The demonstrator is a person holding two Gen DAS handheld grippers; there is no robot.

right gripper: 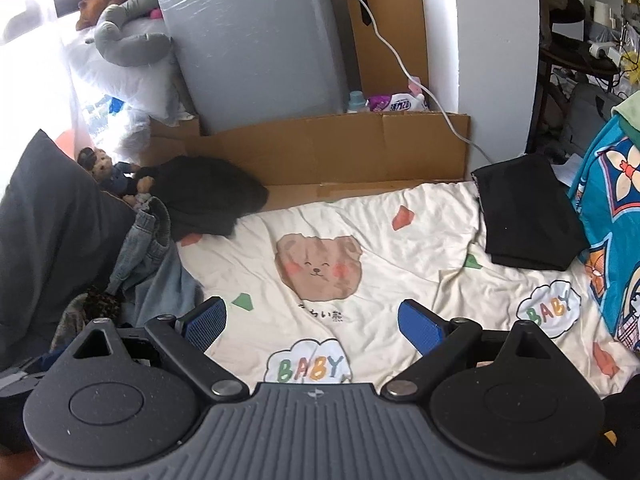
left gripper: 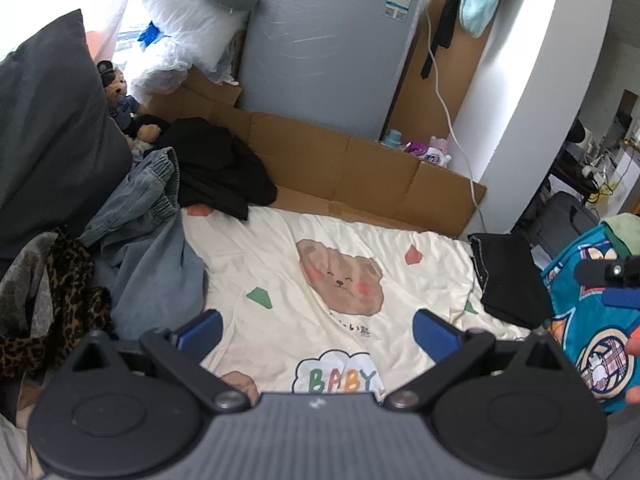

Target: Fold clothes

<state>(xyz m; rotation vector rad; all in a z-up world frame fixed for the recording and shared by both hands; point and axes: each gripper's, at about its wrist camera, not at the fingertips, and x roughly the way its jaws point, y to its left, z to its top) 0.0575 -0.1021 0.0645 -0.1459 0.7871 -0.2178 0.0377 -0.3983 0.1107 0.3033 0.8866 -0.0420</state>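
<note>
A folded black garment (left gripper: 508, 278) (right gripper: 526, 210) lies flat at the right end of the cream bear-print bedsheet (left gripper: 320, 240) (right gripper: 360, 216). At the left lies a heap of unfolded clothes: a crumpled black garment (left gripper: 216, 166) (right gripper: 204, 196), blue denim trousers (left gripper: 148, 232) (right gripper: 156, 256) and a leopard-print piece (left gripper: 68, 292) (right gripper: 100, 304). My left gripper (left gripper: 318, 330) is open and empty, hovering over the sheet's near middle. My right gripper (right gripper: 312, 320) is open and empty over the same area; part of it shows at the right edge of the left wrist view (left gripper: 612, 280).
A dark grey pillow (left gripper: 48, 128) (right gripper: 52, 232) stands at the left. Flattened cardboard (left gripper: 340, 160) (right gripper: 320, 148) and a grey appliance (left gripper: 324, 40) (right gripper: 252, 40) back the bed. A teal cartoon blanket (left gripper: 592, 320) (right gripper: 612, 240) lies right. A teddy bear (left gripper: 124, 104) (right gripper: 112, 176) sits by the pillow.
</note>
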